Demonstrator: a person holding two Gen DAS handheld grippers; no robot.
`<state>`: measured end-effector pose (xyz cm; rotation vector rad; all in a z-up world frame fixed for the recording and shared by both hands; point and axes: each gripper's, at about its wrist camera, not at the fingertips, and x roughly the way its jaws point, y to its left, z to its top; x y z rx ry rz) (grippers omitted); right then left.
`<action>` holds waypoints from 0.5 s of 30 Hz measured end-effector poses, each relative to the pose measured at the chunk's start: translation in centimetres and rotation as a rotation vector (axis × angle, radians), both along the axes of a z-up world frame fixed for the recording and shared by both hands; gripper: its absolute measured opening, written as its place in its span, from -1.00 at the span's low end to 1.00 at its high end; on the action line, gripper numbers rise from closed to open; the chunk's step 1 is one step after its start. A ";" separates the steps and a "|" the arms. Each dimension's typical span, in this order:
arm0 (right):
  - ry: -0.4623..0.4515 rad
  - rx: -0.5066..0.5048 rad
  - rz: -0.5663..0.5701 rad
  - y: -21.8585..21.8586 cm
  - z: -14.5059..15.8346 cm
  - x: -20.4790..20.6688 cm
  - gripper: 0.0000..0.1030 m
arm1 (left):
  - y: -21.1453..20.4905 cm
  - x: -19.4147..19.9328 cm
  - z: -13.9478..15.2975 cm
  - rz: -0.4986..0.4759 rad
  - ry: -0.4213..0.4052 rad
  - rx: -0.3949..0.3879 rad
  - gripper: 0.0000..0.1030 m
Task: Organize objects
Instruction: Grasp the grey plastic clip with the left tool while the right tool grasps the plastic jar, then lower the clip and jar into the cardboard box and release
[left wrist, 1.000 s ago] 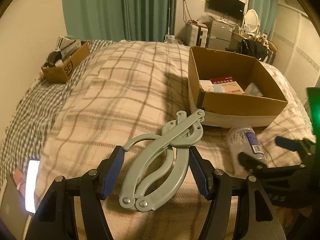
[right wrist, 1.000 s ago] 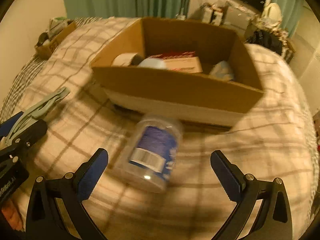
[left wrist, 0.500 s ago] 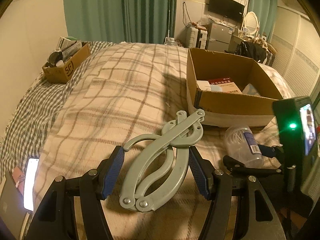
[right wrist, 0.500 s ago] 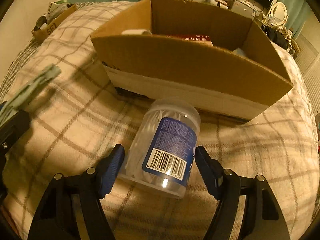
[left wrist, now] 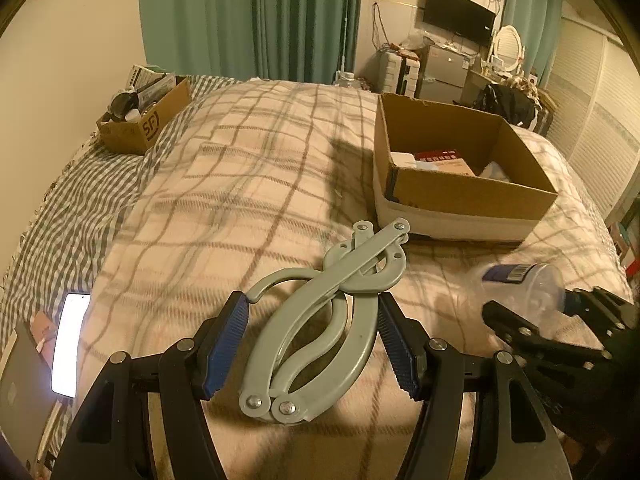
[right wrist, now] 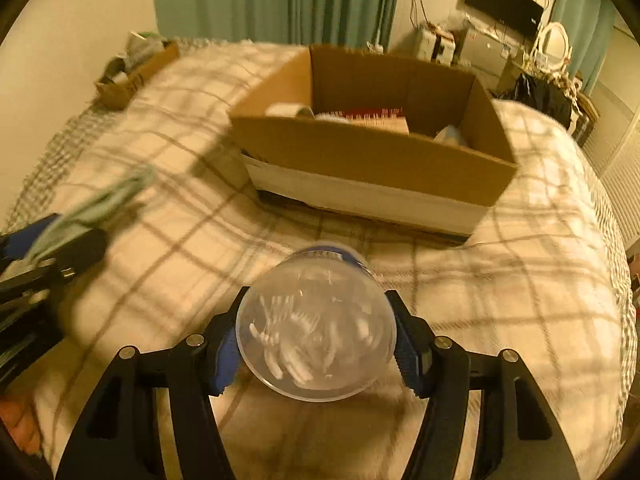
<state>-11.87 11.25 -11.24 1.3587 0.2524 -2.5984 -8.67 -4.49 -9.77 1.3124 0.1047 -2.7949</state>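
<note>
Left tool (left wrist: 312, 344) clamps grey folding hanger (left wrist: 320, 320) | right tool (right wrist: 316, 344), jaws just closing, grips clear cotton-swab jar (right wrist: 316, 332) | both near cardboard box (right wrist: 372, 160) front, over plaid bed (left wrist: 240, 200) | phone (left wrist: 70, 344) far left of box.

**Bedroom under warm lamplight**

A bed (left wrist: 248, 184) with a plaid blanket fills the room. Teal curtains (left wrist: 248, 20) hang on the far wall; a dark TV (left wrist: 458, 14), an oval mirror (left wrist: 509, 46) and cluttered furniture line the right corner beside pale slatted doors (left wrist: 588, 128).
</note>
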 end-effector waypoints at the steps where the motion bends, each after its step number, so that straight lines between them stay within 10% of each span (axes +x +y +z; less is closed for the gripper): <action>1: 0.012 -0.007 0.008 0.1 0.5 0.7 0.20 | 0.1 0.2 0.1 -0.005 -0.002 0.007 0.29; 15: 0.191 -0.024 0.056 2.3 8.6 5.8 0.19 | 3.0 1.4 5.4 -0.118 0.064 0.110 0.29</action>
